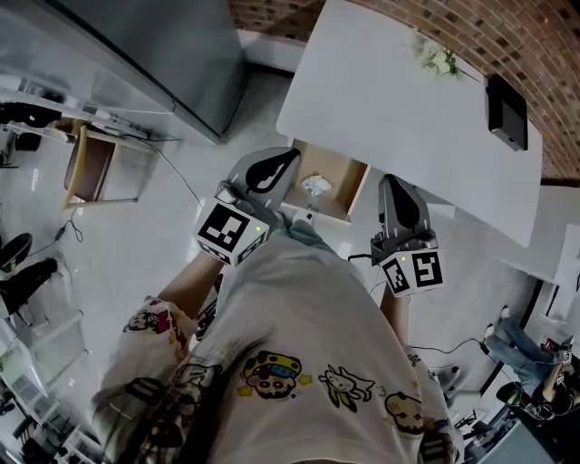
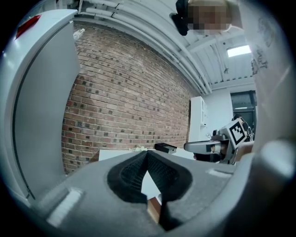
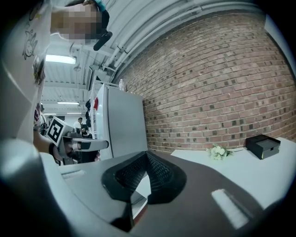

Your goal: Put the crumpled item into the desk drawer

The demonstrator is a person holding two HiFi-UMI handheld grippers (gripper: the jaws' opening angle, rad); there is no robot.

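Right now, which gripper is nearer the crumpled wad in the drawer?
Left. In the head view the left gripper sits just left of the crumpled wad in the open drawer; the right gripper is farther off, past the drawer's right side.

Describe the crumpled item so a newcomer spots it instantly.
Find the white desk against the brick wall; below its near edge an open wooden drawer juts out. The crumpled item lies inside: a small white wad, alone on the brown drawer bottom, unlike the black box and flowers up on the desktop.
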